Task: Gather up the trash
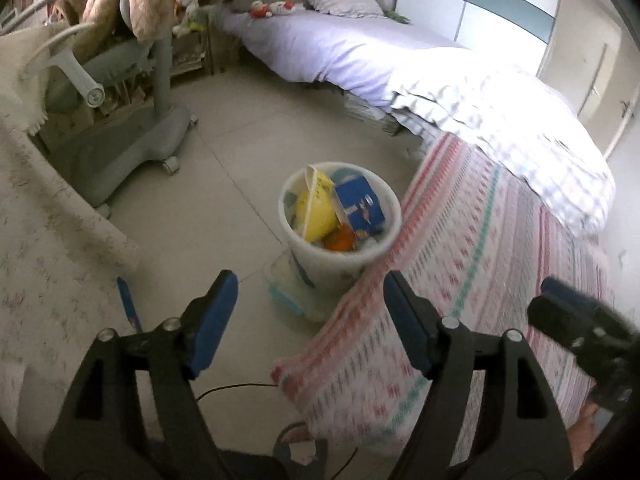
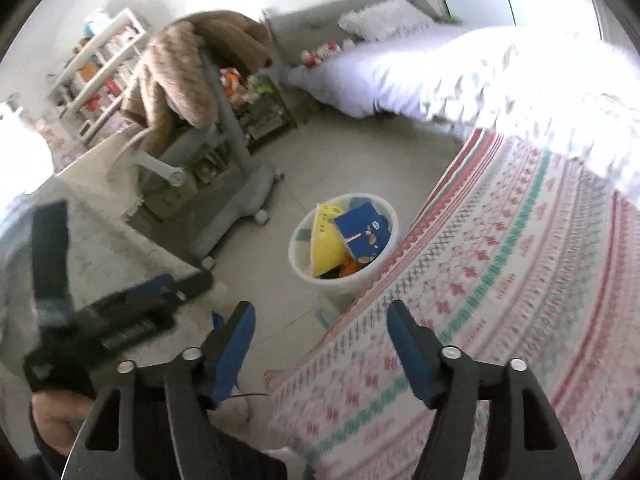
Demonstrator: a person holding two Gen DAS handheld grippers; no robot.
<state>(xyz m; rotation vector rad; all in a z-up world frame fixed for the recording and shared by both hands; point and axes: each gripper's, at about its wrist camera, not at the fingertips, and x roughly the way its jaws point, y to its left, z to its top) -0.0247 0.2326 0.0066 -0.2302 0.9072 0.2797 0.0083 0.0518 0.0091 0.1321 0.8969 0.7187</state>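
White bin [image 1: 340, 224], already brimming, stands on floor against bed; my left gripper [image 1: 310, 320] and right gripper [image 2: 320, 340] hang spread, empty—I judge further trash may spill out.

Pale tiled floor [image 1: 224, 184], mid-frame: white trash bin [image 1: 340, 256] at centre, wheeled grey chair base [image 1: 132, 148] upper left.

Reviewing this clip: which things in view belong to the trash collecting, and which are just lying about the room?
Belongs to the job:
- white round plastic bin, nearly full
- blue cardboard box in the bin
- yellow wrapper in the bin
- left gripper and right gripper, both open and empty

Just lying about:
- grey wheeled chair
- pink patterned blanket
- lilac bed sheet
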